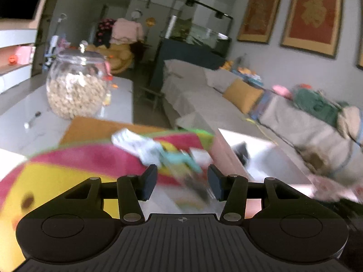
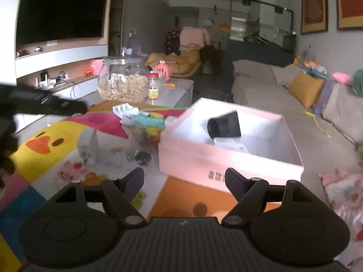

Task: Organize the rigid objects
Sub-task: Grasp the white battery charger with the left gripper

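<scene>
A pink open box stands on the colourful mat, with a black cup-like object and a white item inside. Left of the box lie a clear bag with teal and coloured pieces, a small grey-white carton and a white tray-like pack. My right gripper is open and empty, hovering in front of the box. My left gripper is open and empty above the blurred teal bag. The box shows at the right of the left wrist view. The left gripper also shows in the right wrist view as a dark shape at the left edge.
A big glass jar of nuts and a small red-lidded jar stand at the far end of the table. A grey sofa with a yellow cushion runs along the right. A spoon lies on the table at left.
</scene>
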Demonstrator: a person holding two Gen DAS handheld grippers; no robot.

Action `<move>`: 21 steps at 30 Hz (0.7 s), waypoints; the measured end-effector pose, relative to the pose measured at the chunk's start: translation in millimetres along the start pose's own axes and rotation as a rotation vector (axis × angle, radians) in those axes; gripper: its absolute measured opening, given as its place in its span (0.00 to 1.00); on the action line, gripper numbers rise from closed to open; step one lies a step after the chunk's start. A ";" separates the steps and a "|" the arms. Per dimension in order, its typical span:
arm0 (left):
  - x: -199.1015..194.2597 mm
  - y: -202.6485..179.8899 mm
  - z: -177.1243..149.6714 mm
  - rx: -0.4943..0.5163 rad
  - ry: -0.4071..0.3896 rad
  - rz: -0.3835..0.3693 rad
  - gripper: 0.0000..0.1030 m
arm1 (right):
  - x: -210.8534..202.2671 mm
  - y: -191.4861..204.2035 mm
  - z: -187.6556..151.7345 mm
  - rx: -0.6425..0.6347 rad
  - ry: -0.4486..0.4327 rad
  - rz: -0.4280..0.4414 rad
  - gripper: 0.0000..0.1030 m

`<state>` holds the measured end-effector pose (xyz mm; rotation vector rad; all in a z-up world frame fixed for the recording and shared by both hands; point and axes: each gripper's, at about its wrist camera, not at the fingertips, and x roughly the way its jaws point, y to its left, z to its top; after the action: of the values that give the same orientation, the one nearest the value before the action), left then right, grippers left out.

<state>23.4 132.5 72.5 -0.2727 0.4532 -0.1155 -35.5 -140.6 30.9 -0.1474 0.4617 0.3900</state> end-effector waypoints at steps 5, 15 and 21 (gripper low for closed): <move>81.6 41.7 54.5 -0.173 0.120 0.074 0.52 | 5.4 -2.4 23.3 0.006 -0.035 0.032 0.77; 198.6 66.4 64.1 -0.343 0.371 0.195 0.52 | 30.3 1.7 33.3 -0.030 -0.001 0.042 0.77; 202.5 48.3 56.5 -0.161 0.364 0.140 0.43 | 34.5 -0.4 28.9 -0.029 0.017 0.031 0.77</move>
<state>232.0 157.5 23.2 -0.3786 0.8438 0.0100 4.8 -122.9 40.6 -0.1717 0.4760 0.4266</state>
